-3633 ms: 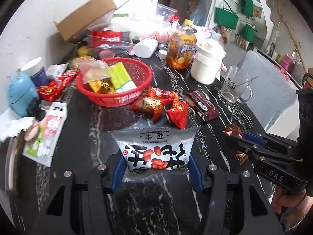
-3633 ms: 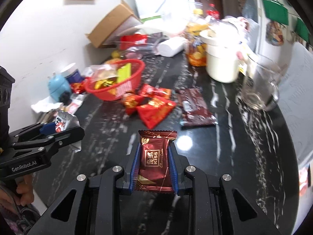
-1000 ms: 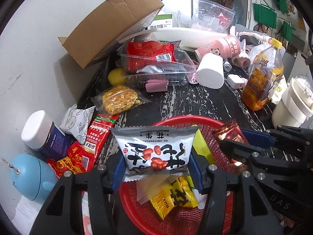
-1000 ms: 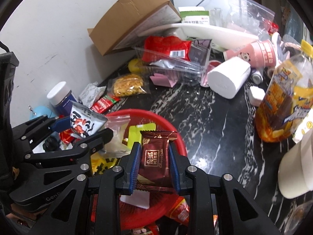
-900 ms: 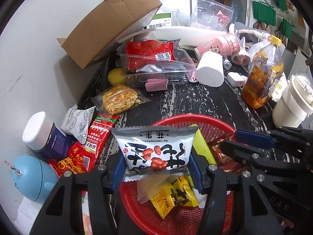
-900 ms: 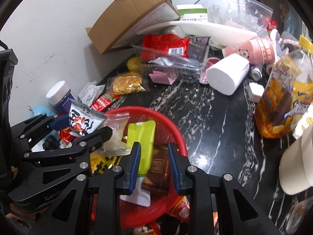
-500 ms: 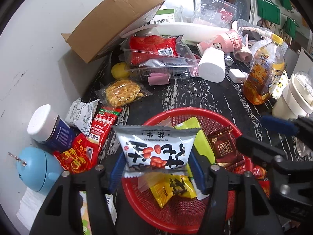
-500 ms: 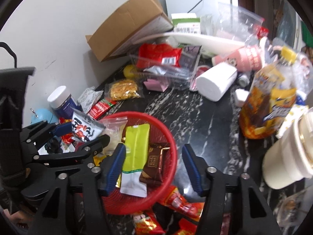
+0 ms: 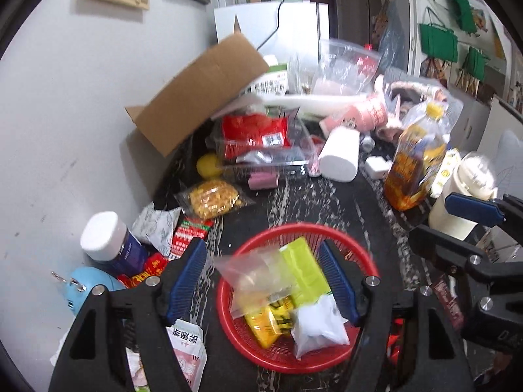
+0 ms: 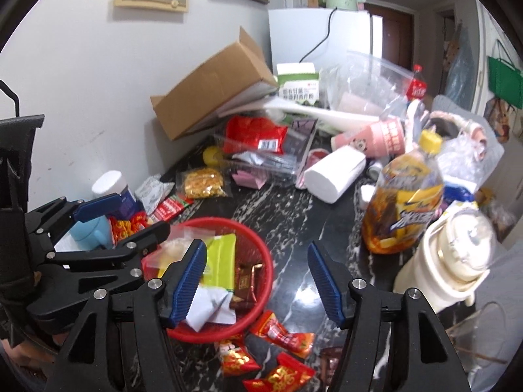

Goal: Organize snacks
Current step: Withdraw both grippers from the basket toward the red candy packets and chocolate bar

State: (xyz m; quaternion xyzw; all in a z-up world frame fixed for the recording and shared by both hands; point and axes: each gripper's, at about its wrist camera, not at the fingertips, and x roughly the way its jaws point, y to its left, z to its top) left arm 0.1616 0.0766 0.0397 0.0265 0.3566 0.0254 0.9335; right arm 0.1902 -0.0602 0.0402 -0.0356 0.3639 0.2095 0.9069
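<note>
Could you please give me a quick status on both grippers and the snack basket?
Left gripper and right gripper empty, jaws opening. Red basket holds several packets. Red snack packets loose on the table beside it.

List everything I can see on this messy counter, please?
Basket: one, red, front centre, holding snack packets.
Green packet: one, inside basket.
Chocolate bar: one, brown, inside basket.
Red snack packets: several, on counter before basket.
Cardboard box: one, brown, tilted against wall.
Drink bottle: one, amber, right.
Paper roll: one, white, lying centre.
Jar: one, blue, white lid, left.
Left claw: black, blue pads, opening, empty.
Right claw: same, opening, empty.
</note>
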